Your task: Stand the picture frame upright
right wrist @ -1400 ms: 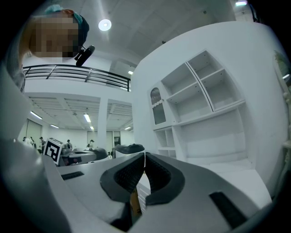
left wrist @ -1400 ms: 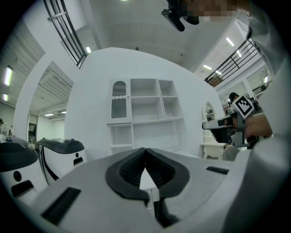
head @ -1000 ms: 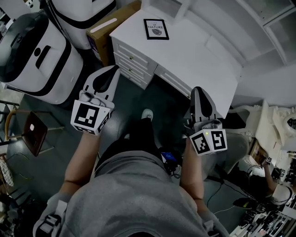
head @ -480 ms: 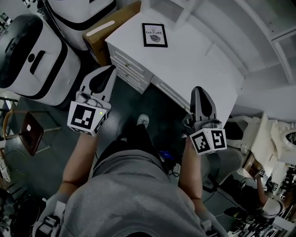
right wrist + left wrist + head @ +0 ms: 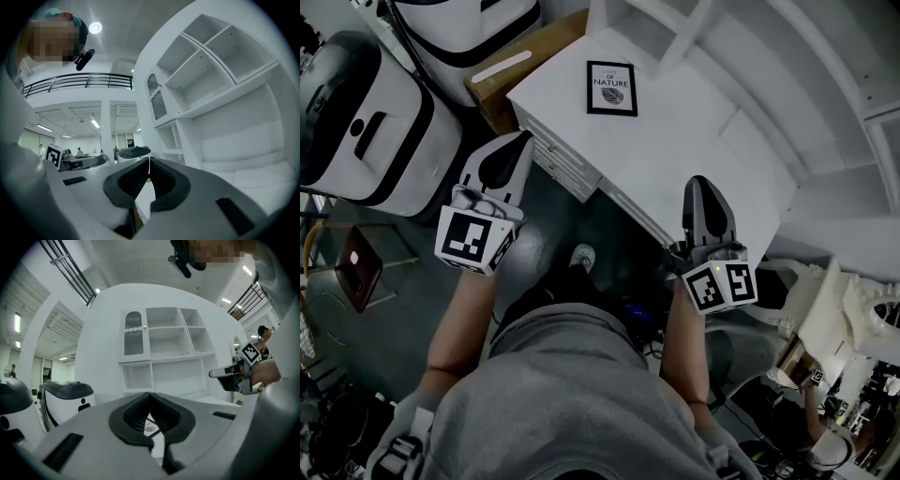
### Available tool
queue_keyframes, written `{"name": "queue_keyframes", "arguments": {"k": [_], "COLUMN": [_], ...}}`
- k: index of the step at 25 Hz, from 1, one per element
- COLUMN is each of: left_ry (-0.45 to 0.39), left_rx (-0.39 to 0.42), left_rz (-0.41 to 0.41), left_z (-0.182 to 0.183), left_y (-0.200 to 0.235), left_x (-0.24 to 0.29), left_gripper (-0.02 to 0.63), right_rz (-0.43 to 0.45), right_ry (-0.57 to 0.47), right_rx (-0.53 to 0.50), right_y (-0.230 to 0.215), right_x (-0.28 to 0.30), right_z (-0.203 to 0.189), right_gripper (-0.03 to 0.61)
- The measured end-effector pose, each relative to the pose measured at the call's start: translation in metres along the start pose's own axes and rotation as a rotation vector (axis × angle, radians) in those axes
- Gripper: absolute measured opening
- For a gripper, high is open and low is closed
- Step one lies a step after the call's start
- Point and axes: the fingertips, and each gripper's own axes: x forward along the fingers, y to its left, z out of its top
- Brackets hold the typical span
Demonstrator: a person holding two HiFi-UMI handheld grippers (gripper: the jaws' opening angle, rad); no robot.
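As we step up to the white desk (image 5: 703, 141), the head view shows the gap closing. The picture frame (image 5: 611, 88) has slid down the picture toward us over the last second. The desk's front edge now sits just ahead of the right gripper (image 5: 701, 184). The left gripper (image 5: 525, 141) is carried alongside, its tips short of the drawers (image 5: 567, 164). The frame lies flat on the desktop, ahead of the left fingertips and off to their right, well apart from both pairs. The grip has not changed on either side: both pairs of fingers are clenched on nothing.

Over to the left gripper view. The left gripper (image 5: 150, 395) has its tips pressed together. Through the small opening behind them we catch a sliver of the frame (image 5: 151, 426), low and straight ahead of the fingers. The right gripper (image 5: 220, 373) rides off to the right, with the white shelf unit (image 5: 164, 348) beyond.

Now the right gripper view. The right gripper (image 5: 149, 161) is closed tip to tip too, and empty. The shelf unit (image 5: 220, 70) rises to the right of its fingers, and we can't see the frame from here.

So we judge this is approach only. The frame is untouched and not yet upright. We will need to close the last stretch and open a pair of fingers to catch an edge.
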Motion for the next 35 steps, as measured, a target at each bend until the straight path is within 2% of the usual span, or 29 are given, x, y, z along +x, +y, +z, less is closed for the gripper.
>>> {"name": "queue_keyframes", "arguments": {"k": [9,19,28,35], "left_ry": [0.020,0.041,0.057,0.054], "left_rx": [0.021,0.045,0.061,0.056], "left_rz": [0.050,0.092,0.064,0.014], "left_z": [0.000,-0.001,-0.003,-0.009], "left_y": [-0.003,-0.009,-0.021,-0.010], "left_x": [0.047,0.067,0.082,0.101], "left_gripper": [0.008,0.008,0.008,0.008], "right_rz": [0.052,0.105,0.089,0.073], "right_ry": [0.007,0.013,0.019,0.030], "right_rx": [0.036,0.078,0.107,0.082], "right_y": [-0.051,-0.076,-0.092,-0.088], "right_x": [0.033,0.052,0.050,0.061], "right_z": [0.001,-0.001,-0.005,-0.009], "right_gripper": [0.028,0.028,0.028,0.028]}}
